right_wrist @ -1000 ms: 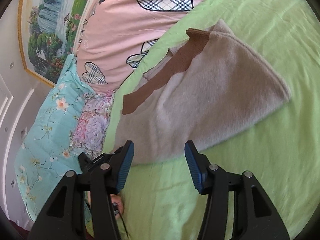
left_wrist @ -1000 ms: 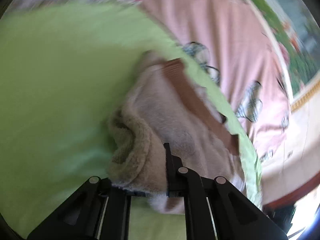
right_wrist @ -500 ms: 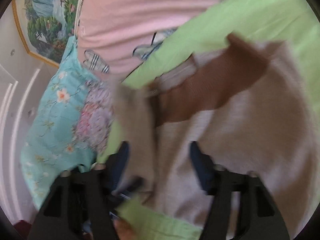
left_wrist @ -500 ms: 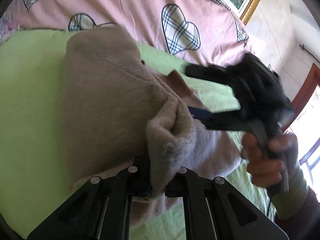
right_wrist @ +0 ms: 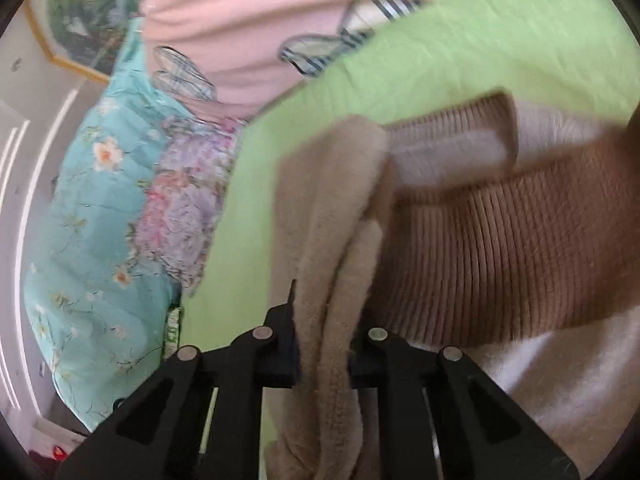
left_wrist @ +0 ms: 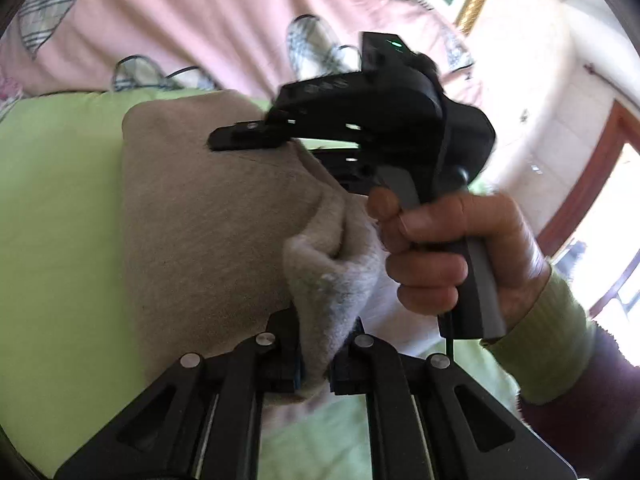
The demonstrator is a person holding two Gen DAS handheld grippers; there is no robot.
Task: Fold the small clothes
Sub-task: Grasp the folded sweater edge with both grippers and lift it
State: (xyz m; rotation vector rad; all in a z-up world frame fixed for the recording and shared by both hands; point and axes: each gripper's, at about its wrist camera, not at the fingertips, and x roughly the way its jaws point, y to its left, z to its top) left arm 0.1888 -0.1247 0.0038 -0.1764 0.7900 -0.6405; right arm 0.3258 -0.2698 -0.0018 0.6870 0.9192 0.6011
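Fleecy beige sweater [left_wrist: 208, 216] on the green sheet [left_wrist: 56, 220], part-folded, one flap lifted. Left gripper [left_wrist: 316, 360] clenched on a bunched edge of it. Right gripper [right_wrist: 320, 356] clamped on a doubled edge, next to the brown ribbed band [right_wrist: 500, 256]; the left view shows that tool in the right hand [left_wrist: 452, 256], over the sweater's far side. Motion blur there, so exactly which hem each holds is probably a corner, not certain.

Handling: light, soft, limp, thick pile. No stiffness, it sags between grips. Not slippery, not fragile. Best held at edge or corner through both layers; the ribbed band looks firmer and likely gives a surer bite. Keep both grips level or the fold skews.
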